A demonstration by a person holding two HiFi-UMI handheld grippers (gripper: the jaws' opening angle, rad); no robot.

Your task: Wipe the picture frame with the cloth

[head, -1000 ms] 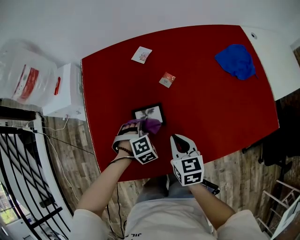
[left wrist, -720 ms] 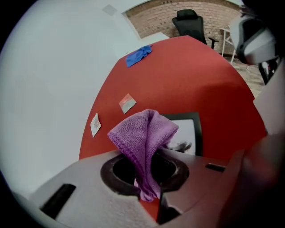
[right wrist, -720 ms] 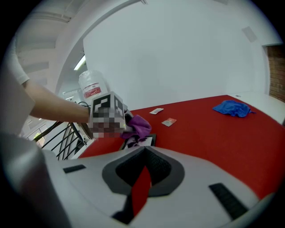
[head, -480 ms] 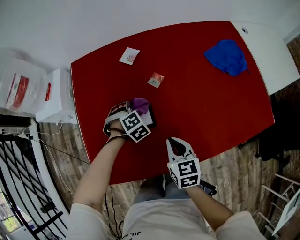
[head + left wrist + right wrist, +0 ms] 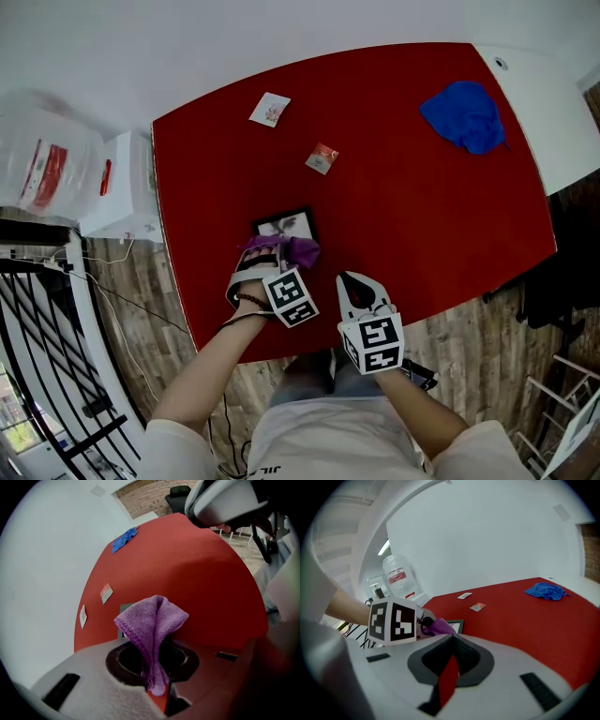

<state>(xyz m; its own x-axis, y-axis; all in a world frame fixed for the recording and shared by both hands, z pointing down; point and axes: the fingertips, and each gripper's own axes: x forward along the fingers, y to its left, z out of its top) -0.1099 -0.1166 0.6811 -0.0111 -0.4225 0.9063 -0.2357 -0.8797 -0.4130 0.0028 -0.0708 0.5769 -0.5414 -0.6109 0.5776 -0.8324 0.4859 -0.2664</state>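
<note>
You are getting bright, even light over the red table (image 5: pixel 394 187) in the head view, with no glare and its edges bowing outward. Both gripper views are warping hard at the rims and darkening to black in the corners. In the left gripper view the purple cloth (image 5: pixel 152 620) is showing sharp, while the foreground at 6 o'clock is blurring and falling into shadow. In the right gripper view a strip light (image 5: pixel 384 548) is glowing at 10 o'clock.

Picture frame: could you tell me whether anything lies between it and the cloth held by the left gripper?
Nothing visible does. The left gripper, shut on the purple cloth, is right at the picture frame's near edge; the small packet lies beyond it.
</note>
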